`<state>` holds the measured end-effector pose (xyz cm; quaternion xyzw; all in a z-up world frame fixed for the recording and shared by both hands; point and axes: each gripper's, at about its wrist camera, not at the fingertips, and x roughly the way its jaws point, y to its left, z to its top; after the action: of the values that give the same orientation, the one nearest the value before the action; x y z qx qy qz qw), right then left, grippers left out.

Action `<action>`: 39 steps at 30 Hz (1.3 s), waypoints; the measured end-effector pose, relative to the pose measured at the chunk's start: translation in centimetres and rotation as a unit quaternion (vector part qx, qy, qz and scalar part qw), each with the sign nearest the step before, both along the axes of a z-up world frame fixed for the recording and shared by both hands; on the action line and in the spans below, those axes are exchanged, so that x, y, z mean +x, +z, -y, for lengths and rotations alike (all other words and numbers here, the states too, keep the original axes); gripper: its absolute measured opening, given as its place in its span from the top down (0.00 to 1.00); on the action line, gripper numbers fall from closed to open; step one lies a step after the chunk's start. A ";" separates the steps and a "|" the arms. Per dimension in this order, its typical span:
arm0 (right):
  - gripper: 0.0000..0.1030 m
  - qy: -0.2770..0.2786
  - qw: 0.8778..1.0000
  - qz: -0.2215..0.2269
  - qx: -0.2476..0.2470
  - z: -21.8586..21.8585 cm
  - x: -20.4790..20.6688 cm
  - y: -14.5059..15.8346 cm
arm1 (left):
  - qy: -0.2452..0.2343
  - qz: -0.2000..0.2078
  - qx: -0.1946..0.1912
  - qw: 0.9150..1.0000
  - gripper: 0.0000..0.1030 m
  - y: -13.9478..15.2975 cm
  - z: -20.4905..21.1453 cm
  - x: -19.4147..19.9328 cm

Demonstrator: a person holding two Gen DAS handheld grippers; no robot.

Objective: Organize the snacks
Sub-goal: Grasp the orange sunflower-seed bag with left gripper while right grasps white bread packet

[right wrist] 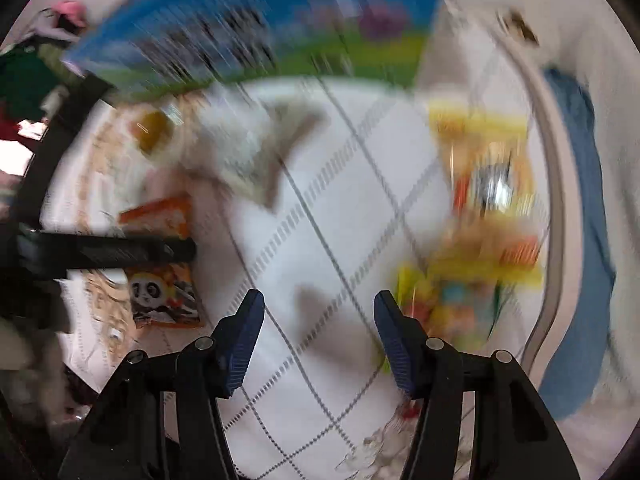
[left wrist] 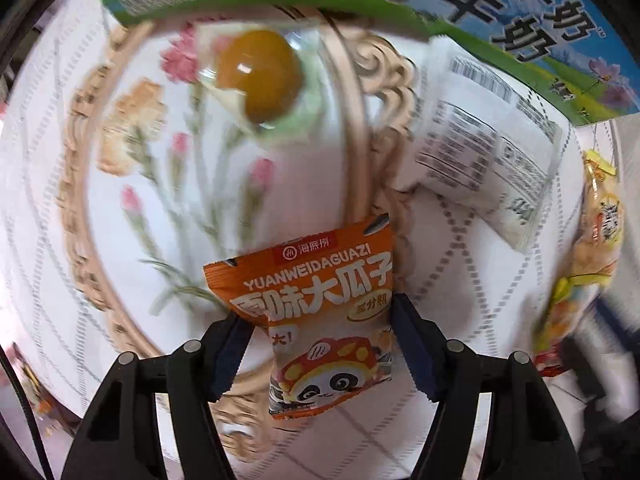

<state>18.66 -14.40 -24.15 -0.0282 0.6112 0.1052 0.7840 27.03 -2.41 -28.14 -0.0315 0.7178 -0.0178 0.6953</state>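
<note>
In the left wrist view my left gripper (left wrist: 320,332) has its pads against both side edges of an orange sunflower-seed packet (left wrist: 320,312) with a panda on it, held over the rim of a floral plate (left wrist: 132,168). An orange jelly cup (left wrist: 260,72) lies on the plate. A white snack packet (left wrist: 488,160) lies right of the plate. In the blurred right wrist view my right gripper (right wrist: 320,336) is open and empty above the tablecloth. The orange packet (right wrist: 168,280) and the left gripper's finger (right wrist: 120,252) show at its left, and a yellow snack bag (right wrist: 480,220) lies to its right.
A blue and green milk carton (left wrist: 480,8) stands behind the plate and also shows in the right wrist view (right wrist: 260,36). The yellow snack bag (left wrist: 588,248) lies at the right edge. A blue cloth (right wrist: 580,240) hangs at the table's right side.
</note>
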 end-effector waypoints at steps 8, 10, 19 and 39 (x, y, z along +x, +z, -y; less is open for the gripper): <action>0.41 0.197 0.978 0.019 -0.069 -6.9 6.7 -0.2 | 0.047 -0.003 -0.011 0.999 0.35 -0.3 -3.1 -0.6; 0.41 0.253 0.962 0.012 -0.098 -9.7 8.4 -1.4 | 0.056 -0.005 -0.020 0.998 0.35 -0.5 -3.1 -0.7; 0.33 0.215 0.970 -0.074 -0.092 -10.3 12.0 -4.9 | 0.054 -0.003 -0.033 0.998 0.35 -0.5 -3.5 -0.6; 0.33 0.090 0.991 -0.094 -0.041 -8.7 11.4 -5.8 | 0.073 0.023 -0.027 0.997 0.36 -1.0 -7.8 -0.2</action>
<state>30.02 -5.70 -29.94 -0.1051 0.6809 0.1530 0.7085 26.84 5.41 -29.11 -0.1021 0.6964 0.0130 0.7103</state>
